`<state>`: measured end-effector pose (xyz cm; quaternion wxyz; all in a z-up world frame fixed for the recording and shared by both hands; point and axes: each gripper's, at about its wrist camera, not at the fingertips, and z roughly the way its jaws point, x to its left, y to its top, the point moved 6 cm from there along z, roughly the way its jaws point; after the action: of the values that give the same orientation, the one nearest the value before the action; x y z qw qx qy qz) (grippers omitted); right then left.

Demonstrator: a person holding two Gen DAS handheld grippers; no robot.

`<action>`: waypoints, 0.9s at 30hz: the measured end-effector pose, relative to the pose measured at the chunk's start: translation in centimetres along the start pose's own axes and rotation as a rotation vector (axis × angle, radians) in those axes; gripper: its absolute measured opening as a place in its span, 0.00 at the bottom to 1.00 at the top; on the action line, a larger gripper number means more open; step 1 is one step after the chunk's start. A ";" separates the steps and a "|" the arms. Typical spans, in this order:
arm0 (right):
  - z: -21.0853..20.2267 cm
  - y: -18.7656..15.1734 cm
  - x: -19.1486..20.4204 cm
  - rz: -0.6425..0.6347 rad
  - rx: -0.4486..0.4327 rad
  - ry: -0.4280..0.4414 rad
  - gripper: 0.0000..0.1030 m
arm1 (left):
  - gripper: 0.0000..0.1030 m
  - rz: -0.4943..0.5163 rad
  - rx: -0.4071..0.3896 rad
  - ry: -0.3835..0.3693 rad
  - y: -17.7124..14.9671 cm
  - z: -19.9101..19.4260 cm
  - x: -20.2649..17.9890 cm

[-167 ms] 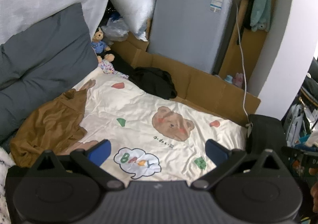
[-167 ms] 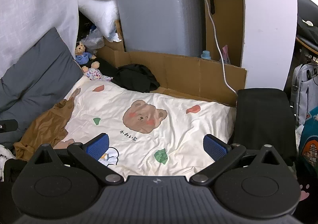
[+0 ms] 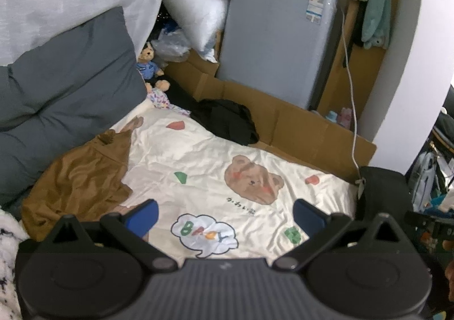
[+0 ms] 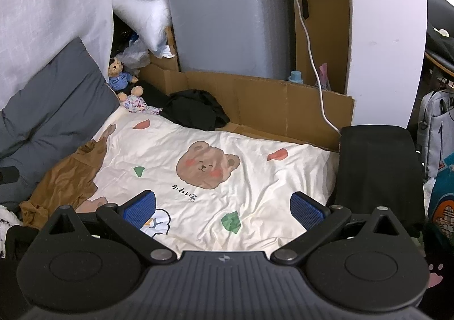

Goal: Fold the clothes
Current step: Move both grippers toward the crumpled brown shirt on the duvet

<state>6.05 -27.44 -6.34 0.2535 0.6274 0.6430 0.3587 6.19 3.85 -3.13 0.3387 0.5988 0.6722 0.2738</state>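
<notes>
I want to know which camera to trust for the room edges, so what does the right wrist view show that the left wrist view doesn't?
Only the right wrist view shows the grey backpack at the right edge and a blue bottle cap behind the cardboard.

Only the left wrist view shows the white fluffy fabric at the lower left.

Both show the brown garment, the black garment, the bear-print sheet, and each view its own open gripper: right gripper, left gripper.

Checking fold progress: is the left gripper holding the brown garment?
No, the left gripper is open and empty, with the brown garment lying loose beside it.
</notes>
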 end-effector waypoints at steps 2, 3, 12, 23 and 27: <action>0.1 -0.2 0.0 -0.004 0.002 -0.001 1.00 | 0.99 0.002 0.001 0.013 0.2 -0.2 0.7; 0.1 -0.3 -0.1 -0.004 0.003 -0.001 1.00 | 0.99 0.003 0.002 0.019 0.3 -0.3 1.0; 0.7 -0.3 0.6 -0.014 0.034 0.033 1.00 | 0.99 0.013 -0.008 0.069 1.6 -1.9 4.1; 0.9 -0.6 0.9 -0.012 0.029 0.057 1.00 | 0.99 0.048 -0.036 0.102 3.6 -4.3 6.7; 0.6 -0.6 1.6 -0.001 0.025 0.054 1.00 | 0.99 0.028 -0.058 0.126 4.1 -5.5 7.9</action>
<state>6.00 -25.80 -6.94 0.2284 0.6202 0.6543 0.3674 4.02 12.40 2.46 0.3092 0.5795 0.6755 0.3351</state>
